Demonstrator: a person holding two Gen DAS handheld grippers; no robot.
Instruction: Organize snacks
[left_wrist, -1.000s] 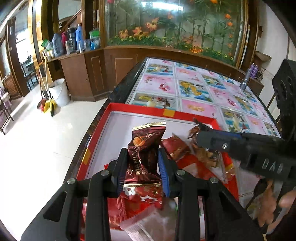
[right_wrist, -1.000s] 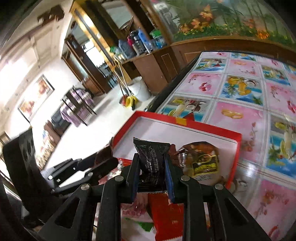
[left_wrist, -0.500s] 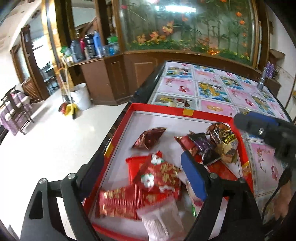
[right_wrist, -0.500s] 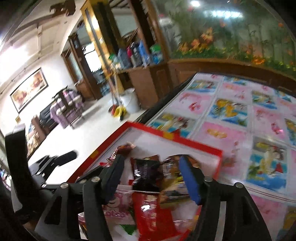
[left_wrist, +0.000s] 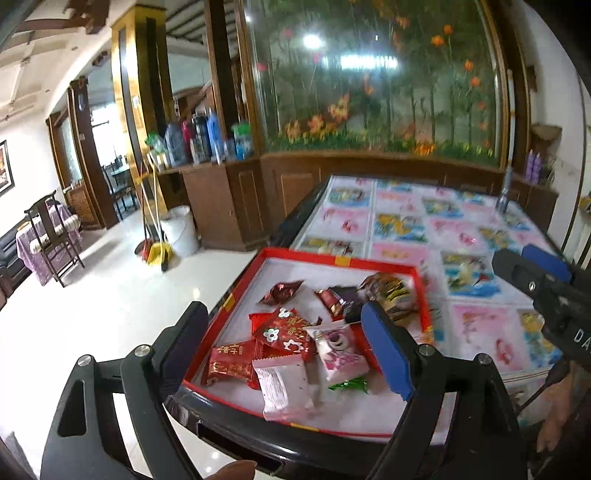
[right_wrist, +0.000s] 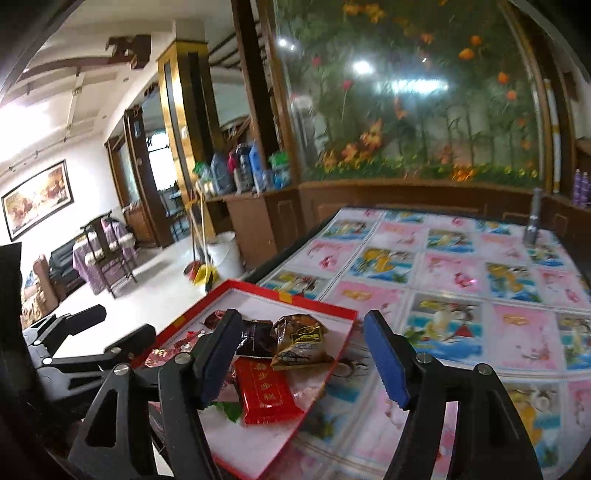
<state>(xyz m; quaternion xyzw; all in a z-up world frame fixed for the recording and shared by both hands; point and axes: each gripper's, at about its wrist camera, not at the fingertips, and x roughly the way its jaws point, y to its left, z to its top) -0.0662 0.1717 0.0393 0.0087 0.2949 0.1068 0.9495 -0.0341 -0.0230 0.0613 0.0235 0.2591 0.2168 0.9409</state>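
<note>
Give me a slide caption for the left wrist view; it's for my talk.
Open left gripper above a red tray of wrapped snacks on a patterned table.

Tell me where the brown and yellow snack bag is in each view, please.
Left wrist: the brown bag lies in the red tray's far right corner, just past the left gripper's blue pad.
Right wrist: it sits near the tray's far edge, between the open fingers of the right gripper.
Shared landmark: the yellow tape on the tray's far rim.
</note>
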